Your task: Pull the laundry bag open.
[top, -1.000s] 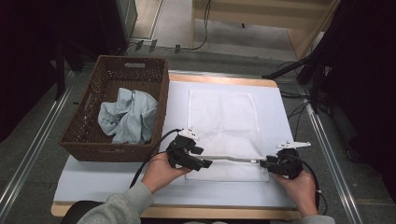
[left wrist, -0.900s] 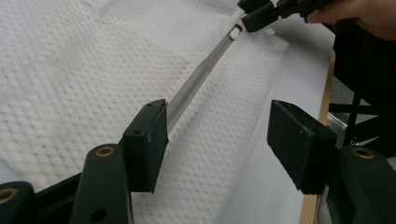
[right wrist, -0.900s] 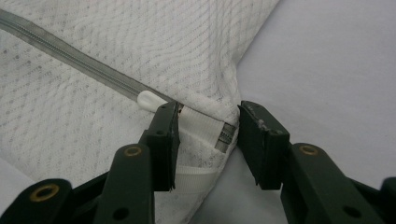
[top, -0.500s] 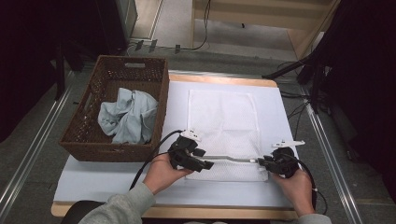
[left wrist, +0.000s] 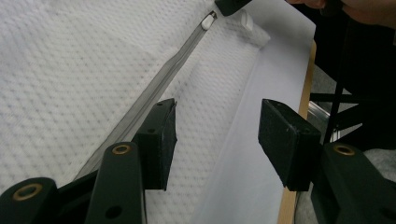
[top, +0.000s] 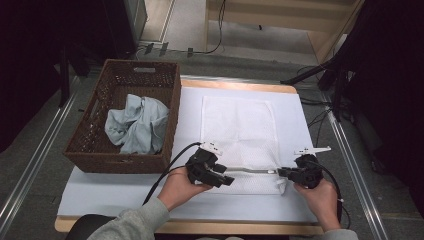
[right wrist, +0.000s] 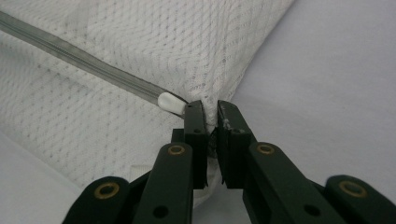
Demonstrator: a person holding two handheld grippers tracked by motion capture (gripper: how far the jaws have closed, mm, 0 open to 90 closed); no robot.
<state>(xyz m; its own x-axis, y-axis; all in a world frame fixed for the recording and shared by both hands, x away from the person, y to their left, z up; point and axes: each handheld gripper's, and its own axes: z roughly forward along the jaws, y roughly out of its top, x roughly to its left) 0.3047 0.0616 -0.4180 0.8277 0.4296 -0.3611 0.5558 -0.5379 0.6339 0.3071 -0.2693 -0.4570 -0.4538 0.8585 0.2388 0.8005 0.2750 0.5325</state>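
On the white surface (top: pixel 125 192), the right tongs (right wrist: pixel 211 114), just closing, pinch the mesh laundry bag (top: pixel 240 130) beside its zipper pull (right wrist: pixel 169 101); the left tongs (left wrist: pixel 217 135), narrowing, still gape over the zipper (left wrist: pixel 154 91). Next, likely, grip and unzip.

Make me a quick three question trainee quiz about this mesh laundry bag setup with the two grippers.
1. True or false: the right gripper is clamped on the mesh bag at the zipper's end.
2. What lies in the wicker basket?
3. The left gripper jaws are: A) shut on the zipper, B) apart over the bag, C) holding the cloth.

Key: 1 true. 2 a crumpled pale blue cloth. 3 B.
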